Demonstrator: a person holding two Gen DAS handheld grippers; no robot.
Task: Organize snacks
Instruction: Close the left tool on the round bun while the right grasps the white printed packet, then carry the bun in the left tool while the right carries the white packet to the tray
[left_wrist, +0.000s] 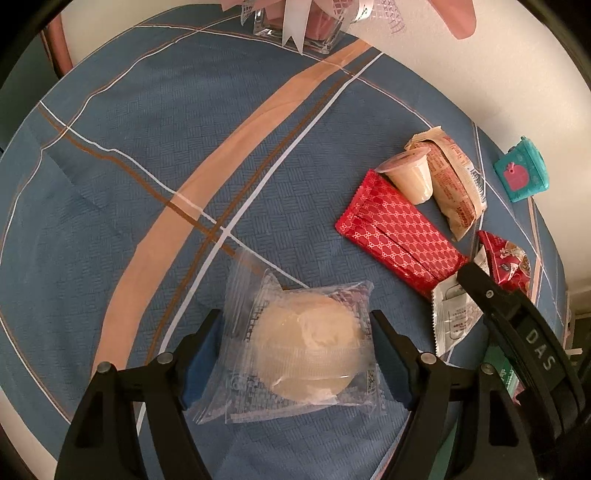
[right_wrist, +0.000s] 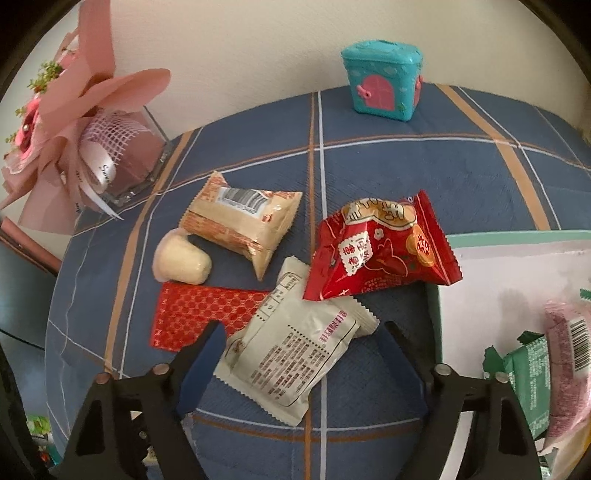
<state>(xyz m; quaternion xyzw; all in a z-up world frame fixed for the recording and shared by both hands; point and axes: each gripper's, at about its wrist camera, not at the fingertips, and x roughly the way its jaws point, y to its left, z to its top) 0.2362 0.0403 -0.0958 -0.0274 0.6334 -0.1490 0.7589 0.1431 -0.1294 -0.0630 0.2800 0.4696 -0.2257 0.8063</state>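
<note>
The left gripper (left_wrist: 297, 354) jaws clasp a clear-wrapped pastry (left_wrist: 306, 347). The right gripper (right_wrist: 303, 354) jaws stand open around a white packet (right_wrist: 291, 354) on the tabletop (right_wrist: 388, 166).

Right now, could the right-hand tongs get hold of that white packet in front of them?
Probably yes. The right tongs stand open around the white packet, one finger on each side, with nothing lying on top of it. Only its far corner tucks under the red bag.
</note>
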